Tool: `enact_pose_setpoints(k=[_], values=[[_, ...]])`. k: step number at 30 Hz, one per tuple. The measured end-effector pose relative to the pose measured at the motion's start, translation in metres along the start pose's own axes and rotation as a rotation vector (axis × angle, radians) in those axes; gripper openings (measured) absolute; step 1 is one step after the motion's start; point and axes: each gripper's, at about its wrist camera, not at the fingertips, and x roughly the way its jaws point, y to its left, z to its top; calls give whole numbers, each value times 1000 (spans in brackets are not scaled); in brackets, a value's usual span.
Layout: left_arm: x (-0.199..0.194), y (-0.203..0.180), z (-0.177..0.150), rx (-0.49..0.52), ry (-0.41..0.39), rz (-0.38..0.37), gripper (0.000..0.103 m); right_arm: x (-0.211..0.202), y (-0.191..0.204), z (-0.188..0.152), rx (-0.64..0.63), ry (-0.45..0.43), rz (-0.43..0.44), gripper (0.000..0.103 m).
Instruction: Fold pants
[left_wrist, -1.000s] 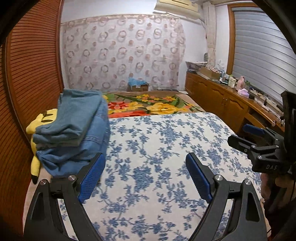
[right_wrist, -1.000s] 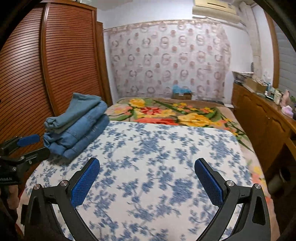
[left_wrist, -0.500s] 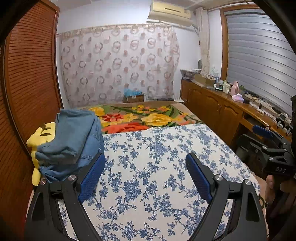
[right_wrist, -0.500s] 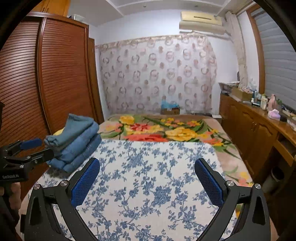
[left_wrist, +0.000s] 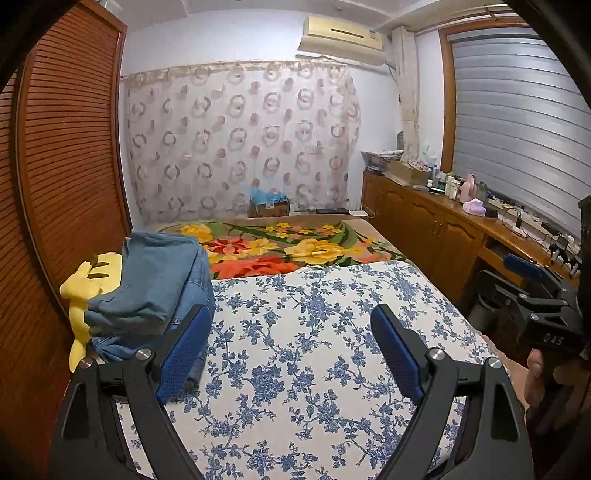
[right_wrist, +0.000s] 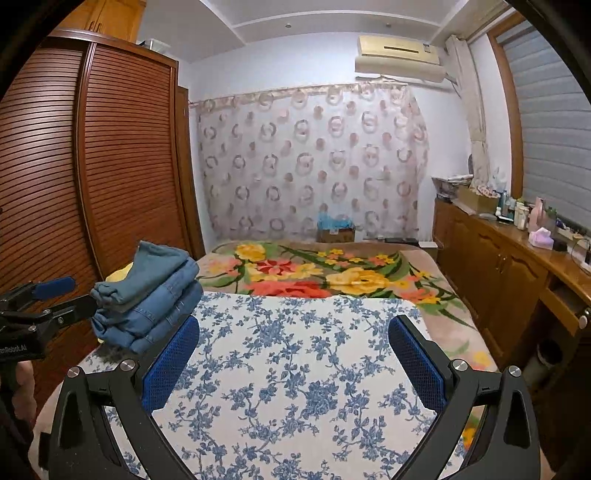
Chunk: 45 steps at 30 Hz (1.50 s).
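Note:
A stack of folded blue denim pants rests at the left edge of the bed, on a white cloth with blue flowers. My left gripper hangs over the near part of that cloth, open, with nothing between its blue pads; the stack lies just beyond its left finger. My right gripper is likewise open and holds nothing, with the stack off to its left. Each gripper shows at the edge of the other's view, held by a hand.
A yellow plush toy lies behind the pants against the brown slatted wardrobe. A bright flowered blanket covers the far half of the bed. A wooden cabinet with bottles runs along the right wall.
Both grippers have risen and tipped upward, so more of the wall and ceiling shows and the bed sits lower in view. Jaws stayed wide; the pants stack has not moved.

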Motion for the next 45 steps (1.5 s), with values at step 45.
enact_pose_setpoints(k=[45], values=[[-2,5,-1,2,1,2,89,-1,-4,-1,9,-2,-3,102]])
